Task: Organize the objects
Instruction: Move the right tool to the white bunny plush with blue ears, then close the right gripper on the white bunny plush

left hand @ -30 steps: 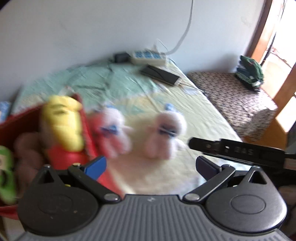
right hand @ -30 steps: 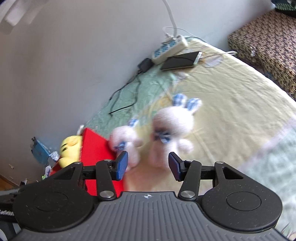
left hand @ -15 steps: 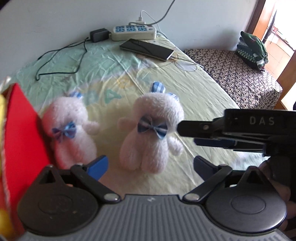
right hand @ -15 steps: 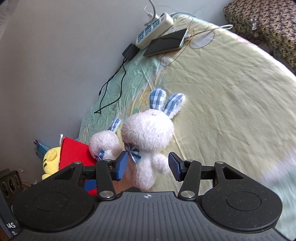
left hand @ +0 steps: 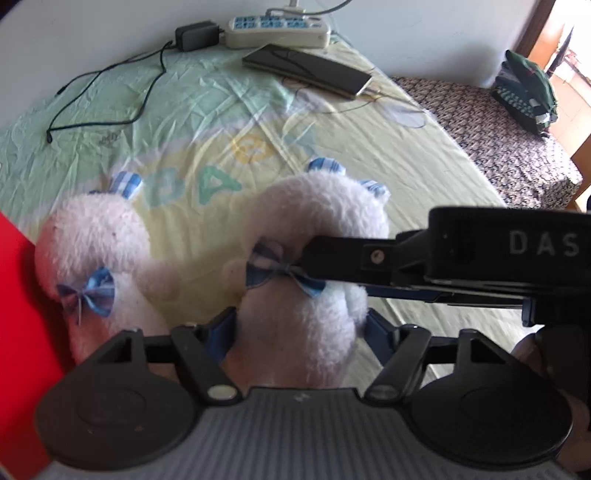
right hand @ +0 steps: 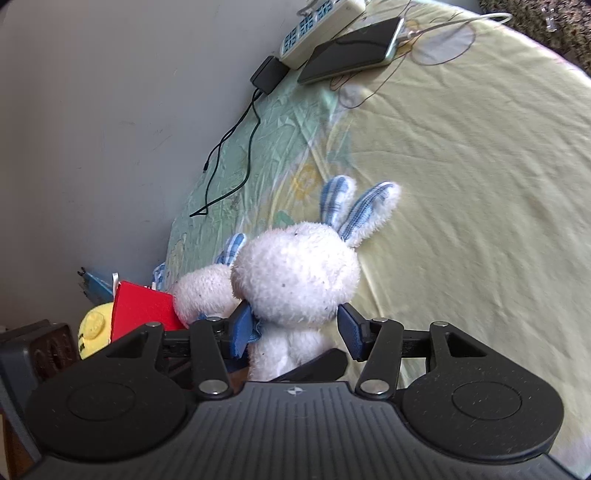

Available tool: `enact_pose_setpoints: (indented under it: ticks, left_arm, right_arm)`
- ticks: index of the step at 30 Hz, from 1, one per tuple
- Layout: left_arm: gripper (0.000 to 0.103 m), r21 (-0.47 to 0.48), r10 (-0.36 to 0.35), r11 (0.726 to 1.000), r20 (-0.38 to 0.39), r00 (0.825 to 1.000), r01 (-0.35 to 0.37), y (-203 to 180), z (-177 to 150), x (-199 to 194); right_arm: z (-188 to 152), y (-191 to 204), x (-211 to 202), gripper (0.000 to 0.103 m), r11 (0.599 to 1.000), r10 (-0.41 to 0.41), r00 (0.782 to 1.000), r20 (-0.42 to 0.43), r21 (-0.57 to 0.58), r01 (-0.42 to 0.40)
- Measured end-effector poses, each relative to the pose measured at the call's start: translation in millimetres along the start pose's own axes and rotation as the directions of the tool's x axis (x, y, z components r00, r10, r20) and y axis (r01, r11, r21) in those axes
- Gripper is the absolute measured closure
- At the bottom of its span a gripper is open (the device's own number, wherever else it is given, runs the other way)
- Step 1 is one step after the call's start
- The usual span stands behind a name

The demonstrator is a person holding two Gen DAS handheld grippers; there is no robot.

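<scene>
Where both hand-held grippers flank the larger rabbit (right hand: 295,280); smaller rabbit (left hand: 96,254) beside.

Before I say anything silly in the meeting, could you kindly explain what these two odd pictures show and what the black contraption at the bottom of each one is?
There is no robot here: a person holds a hand-held two-finger gripper in each hand, and each carries a wide-angle camera looking along its fingers. One picture comes from the left gripper, the other from the right gripper.

Both straddle the same fluffy white toy rabbit with a blue checked bow on a pale yellow and green bedsheet; whether either is squeezing it yet is unclear. A second, similar white rabbit sits beside it, next to a red box with a yellow plush toy behind. By the wall lie a white power strip, a black charger and a dark phone.
</scene>
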State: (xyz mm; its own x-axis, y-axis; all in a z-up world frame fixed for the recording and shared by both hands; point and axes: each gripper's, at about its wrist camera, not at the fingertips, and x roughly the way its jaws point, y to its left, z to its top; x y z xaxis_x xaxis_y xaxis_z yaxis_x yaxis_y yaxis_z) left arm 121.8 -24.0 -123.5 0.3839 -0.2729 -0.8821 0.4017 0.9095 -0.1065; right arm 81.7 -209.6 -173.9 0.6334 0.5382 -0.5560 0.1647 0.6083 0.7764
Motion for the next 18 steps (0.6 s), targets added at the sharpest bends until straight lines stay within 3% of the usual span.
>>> enact_pose_setpoints:
  ticks: [4, 10, 18]
  left_arm:
    - [0.035, -0.001, 0.016, 1.000, 0.005, 1.000, -0.016, -1.7, 5.4, 1.2]
    - [0.042, 0.014, 0.043, 0.999, -0.007, 0.999, -0.043, -7.5, 6.8, 0.5]
    - [0.042, 0.036, 0.024, 0.999, -0.011, 1.000, -0.023, -25.5, -10.3, -19.6]
  right_arm:
    - [5.6, -0.2, 8.6, 0.047, 1.000, 0.017, 1.000, -0.016, 0.017, -0.017]
    - [6.4, 3.0, 4.6, 0.057, 1.000, 0.024, 0.999, -0.024, -0.010, -0.024]
    - [-9.9, 8.0, -22.3, 0.059, 0.998, 0.028, 0.999, -0.033, -0.059, -0.030]
